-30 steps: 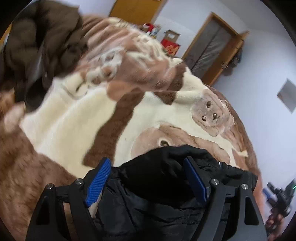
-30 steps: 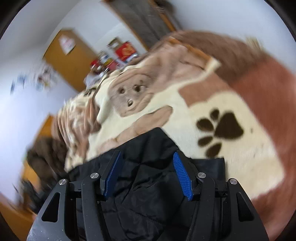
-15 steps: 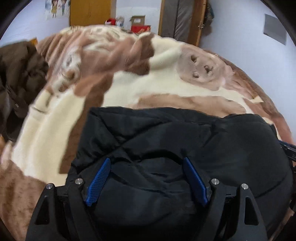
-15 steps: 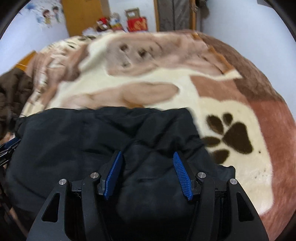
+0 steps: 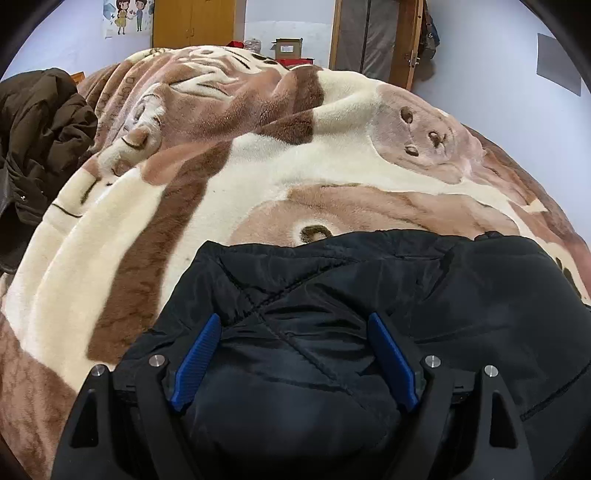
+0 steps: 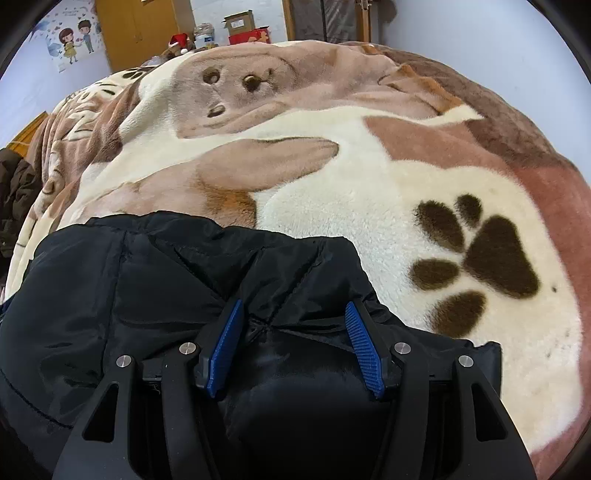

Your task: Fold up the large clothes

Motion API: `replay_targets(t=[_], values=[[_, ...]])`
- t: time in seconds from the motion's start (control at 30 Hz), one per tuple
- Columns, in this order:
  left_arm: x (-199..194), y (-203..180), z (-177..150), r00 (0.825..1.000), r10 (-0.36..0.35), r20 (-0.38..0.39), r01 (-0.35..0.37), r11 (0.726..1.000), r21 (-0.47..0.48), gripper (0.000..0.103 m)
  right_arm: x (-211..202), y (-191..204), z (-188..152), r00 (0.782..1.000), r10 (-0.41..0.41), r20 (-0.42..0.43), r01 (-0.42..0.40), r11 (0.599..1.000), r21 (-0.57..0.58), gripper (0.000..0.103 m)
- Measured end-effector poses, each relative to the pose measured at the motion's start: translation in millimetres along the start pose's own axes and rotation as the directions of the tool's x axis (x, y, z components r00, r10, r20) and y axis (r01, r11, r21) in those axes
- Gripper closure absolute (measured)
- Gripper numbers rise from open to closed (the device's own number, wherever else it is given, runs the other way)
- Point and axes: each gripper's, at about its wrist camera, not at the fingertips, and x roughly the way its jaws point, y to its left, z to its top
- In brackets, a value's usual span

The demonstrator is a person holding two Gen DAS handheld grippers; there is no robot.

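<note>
A black quilted jacket (image 5: 461, 295) lies folded across a plush brown-and-cream blanket (image 5: 122, 229) on the bed. My left gripper (image 5: 294, 317) is shut on a thick bunch of the jacket near its left end, and the padding bulges between the blue pads (image 5: 195, 362). In the right wrist view the same jacket (image 6: 122, 295) stretches off to the left. There my right gripper (image 6: 294, 302) is shut on another thick fold at its right end, beside the paw print (image 6: 487, 258) on the blanket (image 6: 332, 206). The jacket's near edge is hidden under both grippers.
A dark brown coat (image 5: 40, 129) is heaped at the bed's left side, also showing as a coat (image 6: 14, 192) in the right view. Beyond the bed stand wooden doors (image 5: 192, 22), boxes (image 6: 240, 26) and white walls. Bare blanket stretches ahead of the jacket.
Both grippers have come down with the jacket, and both views have rolled level. The jacket, hanging bunched a second ago, now rests spread on the blanket.
</note>
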Motion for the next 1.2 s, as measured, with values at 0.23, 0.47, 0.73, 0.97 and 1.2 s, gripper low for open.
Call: replay_targets(t=[0.23, 0.47, 0.73, 0.97, 1.2], values=[[-1, -4, 8, 0.998, 0.024, -0.053, -0.023, 1.0, 0.011, 0.018, -5, -2, 5, 0.999, 0.013, -0.036, -0.012, 1.0, 0.017, 0.045], [-62, 5, 36, 0.999, -0.043, 0.016, 0.043, 0.999, -0.001, 0.021, -74, -13, 17, 0.996, 0.026, 0.08, -0.029, 0.999, 0.032, 0.045], [1, 35, 27, 0.994, 0.028, -0.103, -0.03, 0.999, -0.024, 0.019, -14, -42, 4, 0.999, -0.015, -0.049, 0.02, 0.994, 0.11, 0.045], [19, 45, 11, 0.997, -0.027, -0.068, 0.018, 0.99, -0.136, 0.017, 0, -37, -8, 0.997, -0.075, 0.006, 0.074, 0.992, 0.098, 0.045], [-4, 47, 23, 0.997, -0.006, -0.078, -0.005, 0.991, -0.13, 0.02, -39, -31, 10, 0.995, -0.095, 0.01, 0.094, 0.991, 0.092, 0.047]])
